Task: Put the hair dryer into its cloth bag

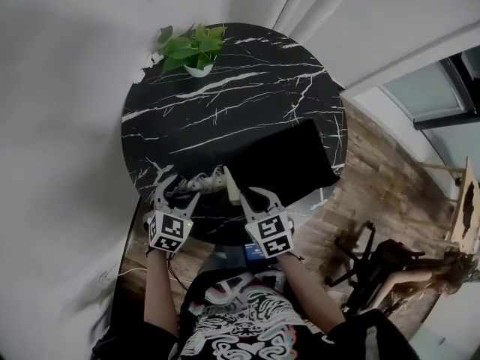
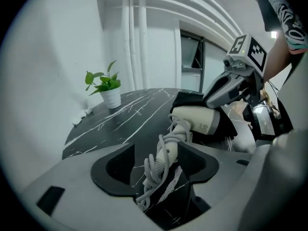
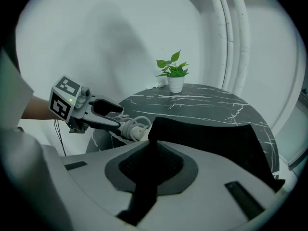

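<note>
Although the fingers of the left gripper stand spread, the dryer lies on the surface with its cord-wrapped handle between them, barrel pointing right toward the bag, whose near edge the right gripper pinches.

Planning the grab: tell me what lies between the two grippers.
In the head view, the dryer and its coiled cord lie between the left gripper and the right gripper.

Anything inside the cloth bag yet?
Interior hidden: the cloth bag covers it with its own fabric. Most of the hair dryer shows outside, at the bag's near edge.
</note>
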{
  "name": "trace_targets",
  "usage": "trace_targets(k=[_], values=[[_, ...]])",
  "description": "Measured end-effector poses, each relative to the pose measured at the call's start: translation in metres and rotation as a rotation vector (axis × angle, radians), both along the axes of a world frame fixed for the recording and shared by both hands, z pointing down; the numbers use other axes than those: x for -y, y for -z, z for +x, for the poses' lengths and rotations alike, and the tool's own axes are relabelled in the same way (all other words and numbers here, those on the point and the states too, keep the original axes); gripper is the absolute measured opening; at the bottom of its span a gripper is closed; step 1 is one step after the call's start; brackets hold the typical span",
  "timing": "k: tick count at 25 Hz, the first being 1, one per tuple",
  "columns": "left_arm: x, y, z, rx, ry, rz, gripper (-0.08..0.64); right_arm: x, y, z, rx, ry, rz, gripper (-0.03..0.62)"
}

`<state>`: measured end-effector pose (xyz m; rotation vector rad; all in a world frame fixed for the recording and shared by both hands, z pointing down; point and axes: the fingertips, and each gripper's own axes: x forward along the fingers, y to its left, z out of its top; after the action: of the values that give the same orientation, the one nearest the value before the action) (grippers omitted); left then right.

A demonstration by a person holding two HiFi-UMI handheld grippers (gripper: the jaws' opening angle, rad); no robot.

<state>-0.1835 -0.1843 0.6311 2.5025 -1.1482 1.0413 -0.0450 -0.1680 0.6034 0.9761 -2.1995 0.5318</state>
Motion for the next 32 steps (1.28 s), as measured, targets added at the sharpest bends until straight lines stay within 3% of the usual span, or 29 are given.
trace_targets(k=[1,5,10,19,23,26,32], values=[[0.001,0.000,0.000,-0.003,0.001,-0.001,0.272,0.001,0.001,0.001,0.003,-0.001,0.001,0.032],[0.002,-0.003,0.001,0.020,-0.036,-0.007,0.272,0.008,0.008,0.008,0.041,-0.013,-0.002,0.028],[-0.007,-0.021,0.013,0.075,-0.221,-0.075,0.275,0.019,0.033,0.014,0.111,-0.050,0.016,0.028],[-0.006,-0.028,0.024,0.028,-0.436,-0.106,0.267,0.020,0.031,0.020,0.133,-0.067,-0.015,0.028],[-0.013,-0.046,0.033,0.127,-0.537,-0.132,0.237,0.021,0.029,0.023,0.139,-0.075,-0.019,0.028],[-0.021,-0.038,0.045,0.066,-0.528,-0.175,0.209,0.021,0.029,0.024,0.139,-0.080,-0.028,0.028],[-0.033,-0.018,0.081,-0.014,-0.469,-0.156,0.202,0.022,0.035,0.030,0.142,-0.084,-0.028,0.028]])
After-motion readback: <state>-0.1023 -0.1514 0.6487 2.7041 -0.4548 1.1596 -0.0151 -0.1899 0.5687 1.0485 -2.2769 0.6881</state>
